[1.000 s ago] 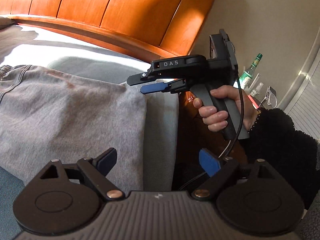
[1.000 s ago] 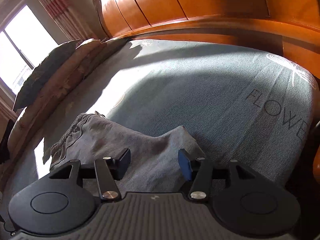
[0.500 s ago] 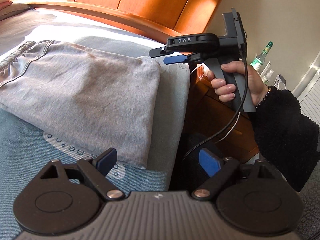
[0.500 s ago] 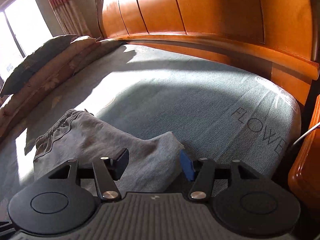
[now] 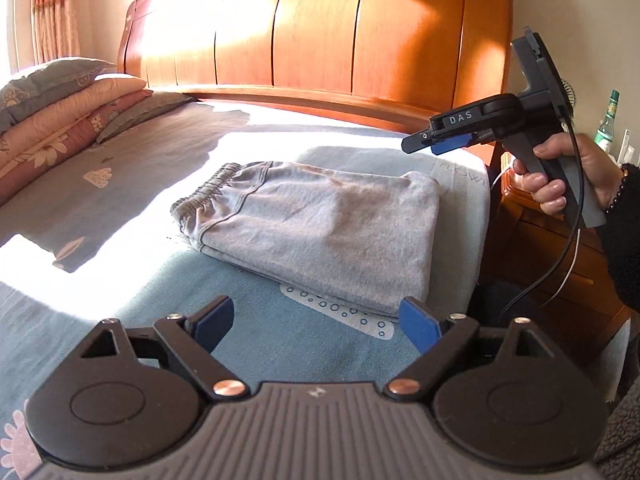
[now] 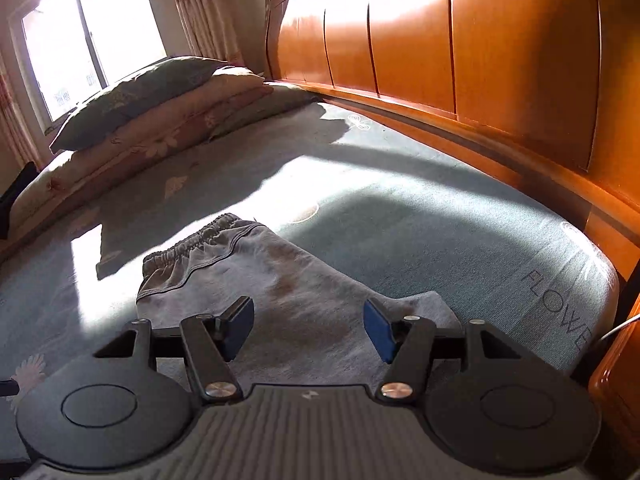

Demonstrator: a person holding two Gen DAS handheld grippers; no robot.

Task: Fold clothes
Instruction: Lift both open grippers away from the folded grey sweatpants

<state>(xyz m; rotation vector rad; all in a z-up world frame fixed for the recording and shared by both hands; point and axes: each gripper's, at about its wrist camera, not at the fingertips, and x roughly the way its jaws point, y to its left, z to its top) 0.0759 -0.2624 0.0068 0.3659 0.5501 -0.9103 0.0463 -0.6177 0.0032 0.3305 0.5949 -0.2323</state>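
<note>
Folded grey shorts (image 5: 316,228) lying flat on the bed (image 5: 132,280), close to the corner nearest the wooden nightstand (image 5: 560,264), elastic waistband turned toward the pillow end. A brownish stain across the top layer, plain in both views. Blue-grey bedsheet with little cloud and flower prints, "FLOWE…" lettering near the edge by the nightstand. Left tongs (image 5: 316,326) up off the bed, spread wide, nothing between the blue pads, not touching the shorts, just looking down at them from the near side. Right tongs (image 6: 308,326) also clear of the fabric, jaws have just been opening, gap empty, shorts visible straight below and beyond them. From the left wrist view, the same right tongs (image 5: 436,144) seen side-on above the far right corner of the bed, held by a hand (image 5: 560,184) in a dark fuzzy sleeve, black cable hanging down from the handle. Orange wooden headboard (image 5: 360,28) along the back with sun patches on it. Stack of folded quilts and pillows (image 5: 60,112) piled at the far left side of the bed, near the curtained window (image 6: 80,48). A green bottle (image 5: 608,124) on the nightstand behind the hand. Strong sunlight in bright patches across the sheet left of and behind the shorts.
</note>
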